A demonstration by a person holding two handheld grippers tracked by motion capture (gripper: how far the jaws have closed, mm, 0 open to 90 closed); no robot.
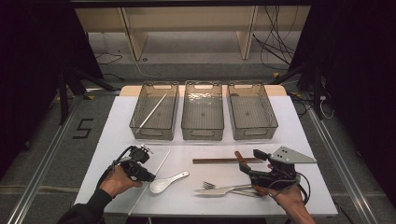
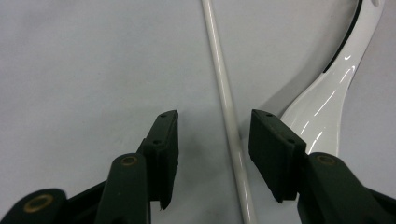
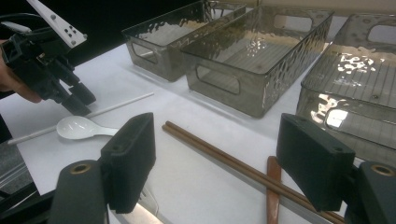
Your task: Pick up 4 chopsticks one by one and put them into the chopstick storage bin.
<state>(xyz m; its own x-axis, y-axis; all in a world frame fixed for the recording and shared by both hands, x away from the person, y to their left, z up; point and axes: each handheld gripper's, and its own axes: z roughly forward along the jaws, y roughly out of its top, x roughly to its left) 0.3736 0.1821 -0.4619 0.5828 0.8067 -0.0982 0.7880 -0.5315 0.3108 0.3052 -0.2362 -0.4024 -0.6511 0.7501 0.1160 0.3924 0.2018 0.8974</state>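
White tabletop [image 1: 289,140] set in a dark room, wooden shelving behind it, cables on the floor.

Three smoky clear bins in a row along the far edge: left bin [image 1: 155,111] holds one white chopstick [image 1: 152,111] lying diagonally; middle bin [image 1: 202,110] and right bin [image 1: 252,111] hold no utensils that I can make out.

Left gripper [image 1: 150,177] low over the table at the near left, person's hand [image 1: 116,181] behind it. Its jaws straddle a second white chopstick [image 2: 227,107] that lies flat on the table. Fingers [image 2: 275,149] parted, clear gap to the stick on both sides, nothing clenched; stick sits closer to the right-hand pad in the left gripper view.

Right gripper [image 1: 250,161] at the near right, jaws spread wide and holding nothing, hovering above the brown chopstick pair [image 1: 226,160].

White soup spoon [image 1: 167,183] just beside the table chopstick, bowl toward the left gripper.

Brown wooden spoon handle [image 3: 272,191] crosses under the brown pair.

Metal fork [image 1: 224,186] and a second metal utensil [image 1: 222,191], type unclear, near the front edge.
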